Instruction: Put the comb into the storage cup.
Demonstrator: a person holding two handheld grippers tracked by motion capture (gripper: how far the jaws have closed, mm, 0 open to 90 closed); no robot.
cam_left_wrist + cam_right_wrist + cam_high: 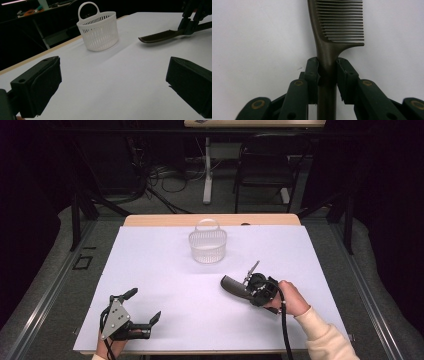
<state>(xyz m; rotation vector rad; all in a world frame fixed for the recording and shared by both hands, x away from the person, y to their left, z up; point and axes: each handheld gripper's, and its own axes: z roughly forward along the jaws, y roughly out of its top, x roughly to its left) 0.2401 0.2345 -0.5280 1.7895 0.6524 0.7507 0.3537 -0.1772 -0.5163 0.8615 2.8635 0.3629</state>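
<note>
A dark comb (232, 284) lies low over the white table sheet (165, 270), right of centre, teeth end pointing left. My right gripper (247, 290) is shut on its handle; in the right gripper view the pads (312, 72) press the comb (337, 25) just below the teeth. A white plastic basket (207, 242) with a loop handle stands upright at the middle back, apart from the comb. My left gripper (145, 305) rests near the front left, open and with nothing in it. In the left gripper view its fingers (37, 85) frame the basket (98, 32) and the comb (160, 36).
The sheet covers most of a wooden table whose far edge (210, 219) shows behind the basket. Beyond it stand a black chair (265, 165) and a table leg with cables on the floor. A sleeved forearm (325, 337) comes in at the bottom right.
</note>
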